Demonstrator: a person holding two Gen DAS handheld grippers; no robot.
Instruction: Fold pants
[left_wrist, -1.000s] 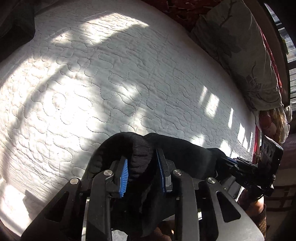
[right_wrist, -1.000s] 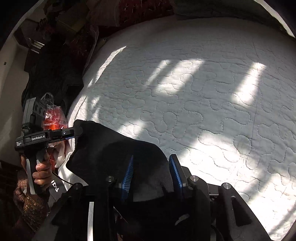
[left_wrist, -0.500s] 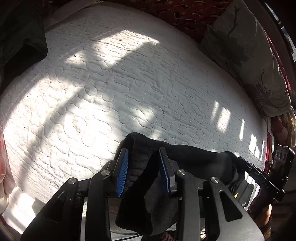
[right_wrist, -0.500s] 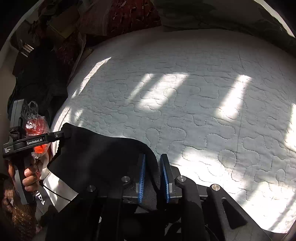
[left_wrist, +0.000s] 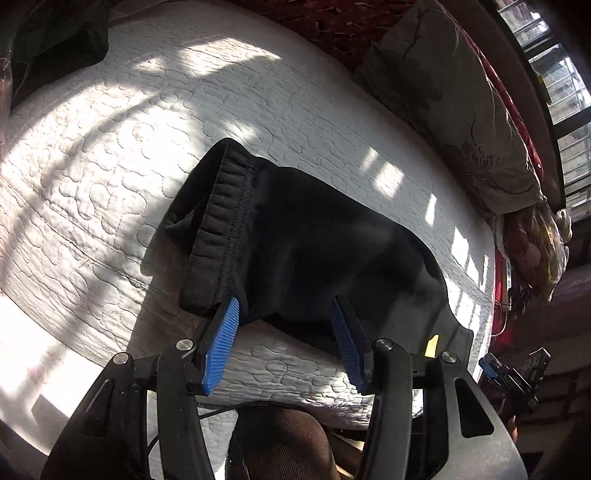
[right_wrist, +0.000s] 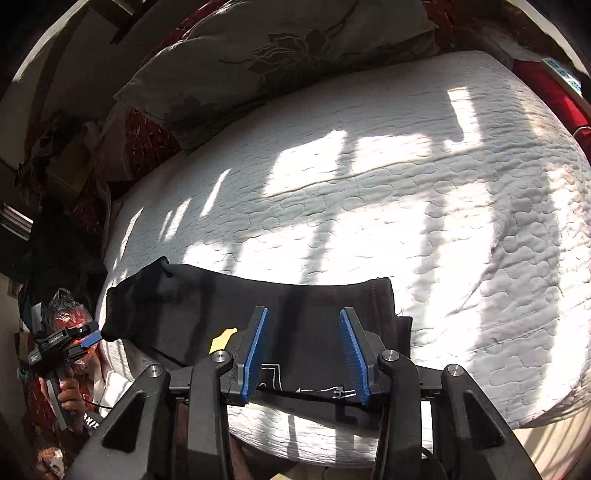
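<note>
Black pants (left_wrist: 306, 240) lie folded on the white quilted bed, ribbed waistband at the left end in the left wrist view. They also show in the right wrist view (right_wrist: 229, 314), stretched across the near edge of the bed. My left gripper (left_wrist: 286, 314) is open, its blue pads just short of the near edge of the pants, holding nothing. My right gripper (right_wrist: 304, 317) is open above the pants and grips nothing. The left gripper (right_wrist: 86, 334) also shows in the right wrist view, by the left end of the pants.
The white quilted mattress (left_wrist: 110, 147) fills both views, lit by window stripes. A grey flowered pillow (left_wrist: 454, 107) lies along the far right side; it shows at the top in the right wrist view (right_wrist: 258, 55). Dark clothes (left_wrist: 44, 40) lie at the far left corner.
Both grippers opened and let go of the pants, which now lie flat on the bed. Both grippers drew back toward the near edge.
</note>
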